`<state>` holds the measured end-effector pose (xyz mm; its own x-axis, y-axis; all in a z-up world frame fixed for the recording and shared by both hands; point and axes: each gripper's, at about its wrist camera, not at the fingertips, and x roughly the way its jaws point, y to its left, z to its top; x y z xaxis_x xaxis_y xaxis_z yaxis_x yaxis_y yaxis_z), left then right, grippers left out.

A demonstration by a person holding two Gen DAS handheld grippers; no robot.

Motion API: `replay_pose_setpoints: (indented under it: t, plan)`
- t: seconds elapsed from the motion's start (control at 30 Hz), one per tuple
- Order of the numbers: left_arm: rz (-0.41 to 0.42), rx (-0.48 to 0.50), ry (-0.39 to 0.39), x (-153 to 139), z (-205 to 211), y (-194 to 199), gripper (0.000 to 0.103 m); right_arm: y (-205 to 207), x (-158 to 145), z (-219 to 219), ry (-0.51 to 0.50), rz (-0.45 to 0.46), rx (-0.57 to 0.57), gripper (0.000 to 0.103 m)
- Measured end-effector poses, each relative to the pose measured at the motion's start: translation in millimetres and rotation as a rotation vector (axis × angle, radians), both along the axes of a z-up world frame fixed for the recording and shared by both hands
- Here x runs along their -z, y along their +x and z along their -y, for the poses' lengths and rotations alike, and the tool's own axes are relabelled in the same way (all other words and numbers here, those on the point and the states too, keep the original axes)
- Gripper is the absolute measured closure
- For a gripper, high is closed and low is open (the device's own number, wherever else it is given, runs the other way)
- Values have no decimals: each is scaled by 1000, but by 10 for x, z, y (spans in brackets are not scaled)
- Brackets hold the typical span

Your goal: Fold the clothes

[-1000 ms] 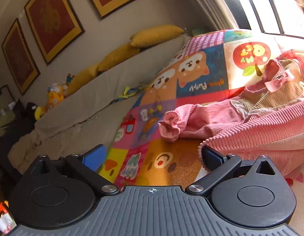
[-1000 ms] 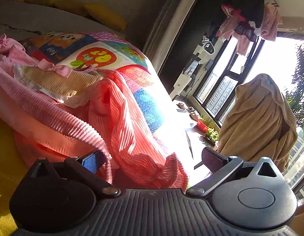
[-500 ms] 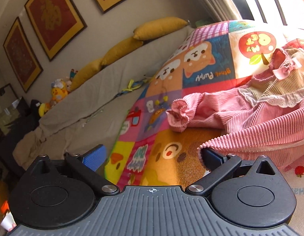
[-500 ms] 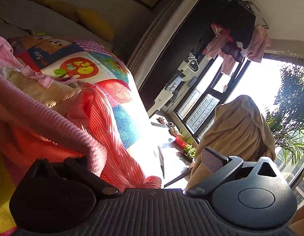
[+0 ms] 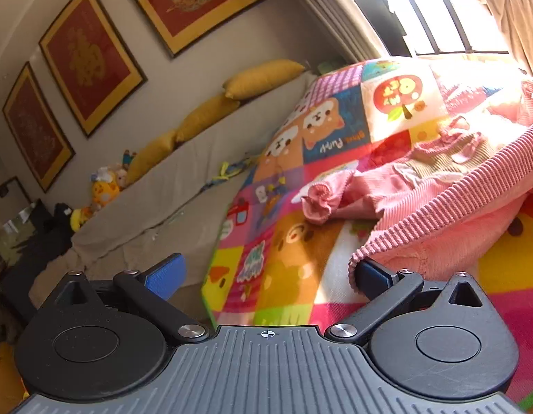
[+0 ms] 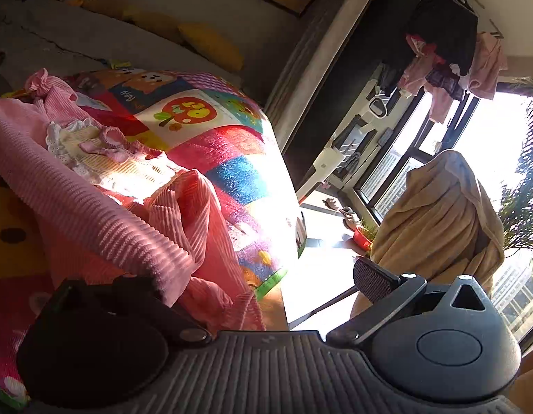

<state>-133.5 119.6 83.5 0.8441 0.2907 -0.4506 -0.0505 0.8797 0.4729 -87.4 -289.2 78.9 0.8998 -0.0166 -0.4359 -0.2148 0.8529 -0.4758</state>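
- garment: pink ribbed top, small, with a cream lace-edged collar and a bow; it lies on the patchwork play mat, on the side nearer the window.
- left hand-held gripper: fingers spread wide. the ribbed hem drapes over the right finger and touches it; the blue-padded left finger stands clear over the mat. nothing is pinched.
- right hand-held gripper: right finger out in the open, free of cloth. the left finger is buried under the ribbed hem, so i read the jaws as spread with the cloth resting on one finger only.
- the hem runs as a raised band between the two grippers, lifted off the mat.
- left sleeve with its ruffled cuff lies out to the side, unfolded.
- progress, my judgement: early. no finished fold visible; the body is bunched, not squared.
- left to do: carry the hem up toward the collar, tuck both sleeves in, flatten.
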Motion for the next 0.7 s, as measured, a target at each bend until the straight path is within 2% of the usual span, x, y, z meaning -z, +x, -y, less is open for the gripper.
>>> replay_pose_setpoints:
  t: [0.07,0.1,0.2,0.3,0.33,0.43,0.5,0.57,0.6,0.7]
  plan:
    - [-85,44,-62,145,-3,-165,0,-143,131,44,84,-139,-94,0]
    - [-140,98,-141,209,-19,-226,0,-214,196,65,127,-208,-141,0]
    - [-229,253,-340,279,-20,-351,0,-414,175,88,199,-278,-253,0]
    - [-162,373,-419,122,53,-295,0,-427,-31,110,226,-174,-267,0]
    - [-139,398,-458,57,82,-193,0,-288,-130,104,263,-151,-237,0]
    - [-118,448,-565,-34,221,186,0,166,-267,243,475,-226,-137,0]
    - [-138,463,-644,12,372,512,0,431,-227,398,691,-359,-99,0]
    - [-176,454,-703,136,495,819,0,658,-63,579,968,-493,-80,0]
    - [-197,445,-723,210,555,967,0,772,22,670,1108,-560,-70,0]
    - [-252,403,-707,456,716,1358,0,1098,284,728,1346,-658,16,0]
